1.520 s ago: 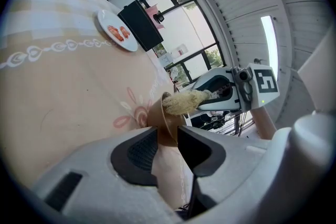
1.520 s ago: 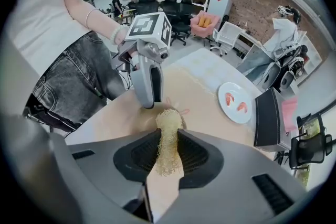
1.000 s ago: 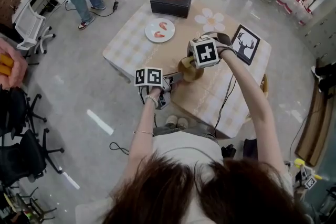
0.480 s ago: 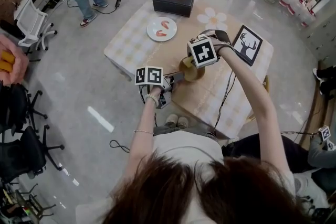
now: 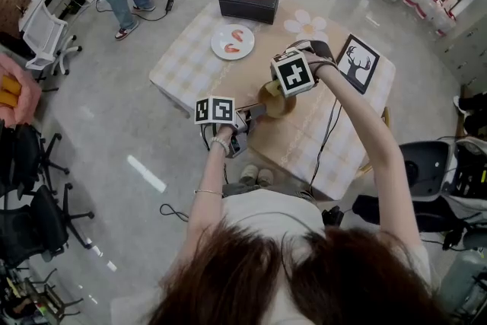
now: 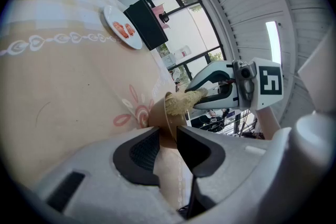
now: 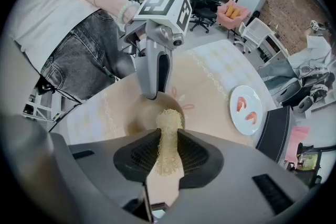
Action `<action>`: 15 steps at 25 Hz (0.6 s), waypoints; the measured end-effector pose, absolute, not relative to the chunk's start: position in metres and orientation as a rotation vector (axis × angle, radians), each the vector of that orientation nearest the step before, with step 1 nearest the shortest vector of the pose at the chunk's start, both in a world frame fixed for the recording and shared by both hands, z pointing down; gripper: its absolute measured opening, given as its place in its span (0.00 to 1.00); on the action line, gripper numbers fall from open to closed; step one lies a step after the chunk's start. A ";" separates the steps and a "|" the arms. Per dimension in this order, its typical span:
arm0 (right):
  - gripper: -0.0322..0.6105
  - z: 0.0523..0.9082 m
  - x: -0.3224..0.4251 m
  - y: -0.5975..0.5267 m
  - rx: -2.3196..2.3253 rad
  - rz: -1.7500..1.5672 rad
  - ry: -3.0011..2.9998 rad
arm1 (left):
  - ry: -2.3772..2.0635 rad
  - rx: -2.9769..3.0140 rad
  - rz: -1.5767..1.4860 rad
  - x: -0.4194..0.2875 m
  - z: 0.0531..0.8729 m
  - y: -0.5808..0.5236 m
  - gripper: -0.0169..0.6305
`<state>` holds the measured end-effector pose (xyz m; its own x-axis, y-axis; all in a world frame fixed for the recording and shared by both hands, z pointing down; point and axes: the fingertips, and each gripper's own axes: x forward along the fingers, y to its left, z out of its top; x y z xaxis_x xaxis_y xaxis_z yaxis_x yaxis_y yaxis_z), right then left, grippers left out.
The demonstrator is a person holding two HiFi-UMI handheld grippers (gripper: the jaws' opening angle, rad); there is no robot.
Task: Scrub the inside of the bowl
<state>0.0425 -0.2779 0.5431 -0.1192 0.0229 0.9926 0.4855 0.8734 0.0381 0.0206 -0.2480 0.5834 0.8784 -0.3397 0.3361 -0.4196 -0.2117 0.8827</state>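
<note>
The scrubbing step is in hand. The bowl [image 5: 283, 107] stands on the table [image 5: 190, 61] near its front edge, and the left gripper [image 6: 167, 136] pinches the bowl's near wall. Its jaws have just been closing a little, with the rim between the pads. The right gripper [image 7: 167, 152] points down from above, clamped on a pale fibrous scrubber [image 7: 169, 122] whose tip reaches into the bowl's hollow. The next move likely calls for sweeping the scrubber round the inner wall and bottom — with the left grip firm enough that the bowl neither tips nor slides.
</note>
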 end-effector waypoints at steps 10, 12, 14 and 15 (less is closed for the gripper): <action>0.19 0.539 0.054 -0.278 -0.373 -0.394 -1.633 | -0.582 1.829 0.074 0.018 0.581 -0.248 0.19; 0.19 0.539 0.058 -0.277 -0.366 -0.391 -1.628 | -0.585 1.829 0.070 0.018 0.581 -0.248 0.19; 0.19 0.540 0.061 -0.276 -0.360 -0.387 -1.624 | -0.587 1.829 0.066 0.019 0.582 -0.248 0.19; 0.19 0.541 0.062 -0.276 -0.358 -0.384 -1.622 | -0.587 1.829 0.064 0.019 0.582 -0.248 0.19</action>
